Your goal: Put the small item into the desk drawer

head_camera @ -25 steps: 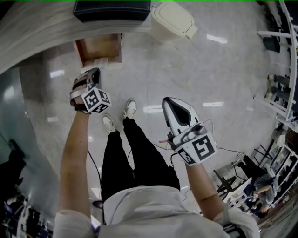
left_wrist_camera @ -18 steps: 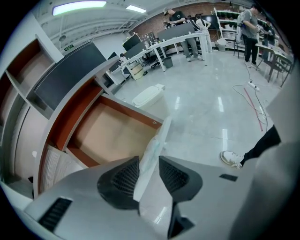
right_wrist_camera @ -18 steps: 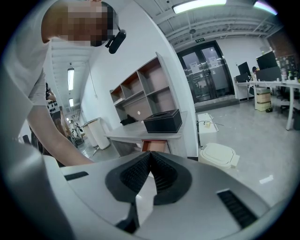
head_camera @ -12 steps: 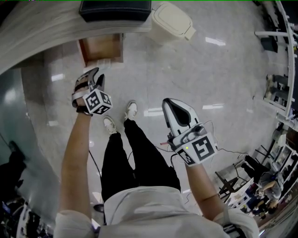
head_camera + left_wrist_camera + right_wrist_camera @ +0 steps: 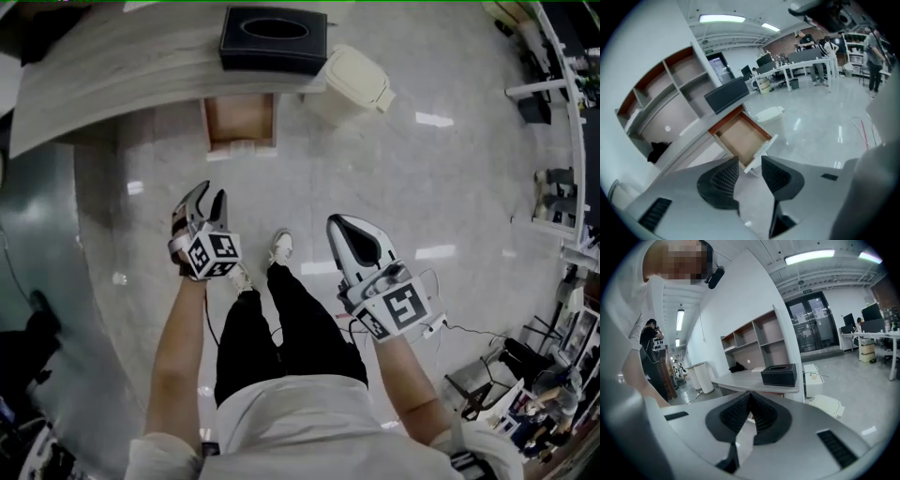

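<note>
- The left gripper has its jaws apart. They have just been opening, and only floor shows in the gap between them.
- The right gripper has its jaws together, ribbed pads meeting at the tips with nothing between them.
- I cannot make out the small item in any view. The drawer stands pulled out from the desk, and what shows of its bottom is plain brown.
- In the left gripper view, the drawer's pale front sits just above the jaw tips, and its near corner is cut off by them. A blurred pale mass covers the right edge.
- In the right gripper view, the jaws hide the drawer almost wholly. Only a reddish strip shows under the desk edge.
- In the head view, the left gripper is at centre left, pointing up the frame toward the drawer and well apart from it. A bare forearm runs down to the lower left.
- The right gripper is at centre right, also pointing up the frame, with its forearm running to the lower right.
- A black tissue box sits on the desk edge, at the top of the frame.
- A white bin stands on the floor, just right of the drawer.
</note>
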`<action>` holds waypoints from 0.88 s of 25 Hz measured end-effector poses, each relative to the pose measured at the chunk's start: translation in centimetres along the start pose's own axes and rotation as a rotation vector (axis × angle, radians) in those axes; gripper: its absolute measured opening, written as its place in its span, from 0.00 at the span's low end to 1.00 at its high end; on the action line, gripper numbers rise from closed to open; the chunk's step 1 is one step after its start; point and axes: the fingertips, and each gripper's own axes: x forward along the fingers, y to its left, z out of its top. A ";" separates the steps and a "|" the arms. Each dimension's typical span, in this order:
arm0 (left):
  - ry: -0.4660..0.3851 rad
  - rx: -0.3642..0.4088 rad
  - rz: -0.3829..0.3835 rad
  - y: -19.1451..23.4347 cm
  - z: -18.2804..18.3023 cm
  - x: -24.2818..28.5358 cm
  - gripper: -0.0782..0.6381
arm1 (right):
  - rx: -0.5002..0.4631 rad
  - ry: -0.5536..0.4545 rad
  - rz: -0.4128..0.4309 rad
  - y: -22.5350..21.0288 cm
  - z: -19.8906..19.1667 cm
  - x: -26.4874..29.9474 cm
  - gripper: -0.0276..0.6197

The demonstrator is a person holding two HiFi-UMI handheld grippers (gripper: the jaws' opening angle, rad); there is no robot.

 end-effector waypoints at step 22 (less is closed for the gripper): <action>-0.596 -0.387 0.175 17.4 5.7 -37.7 0.13 | -0.205 -0.225 0.021 22.7 13.6 -6.0 0.08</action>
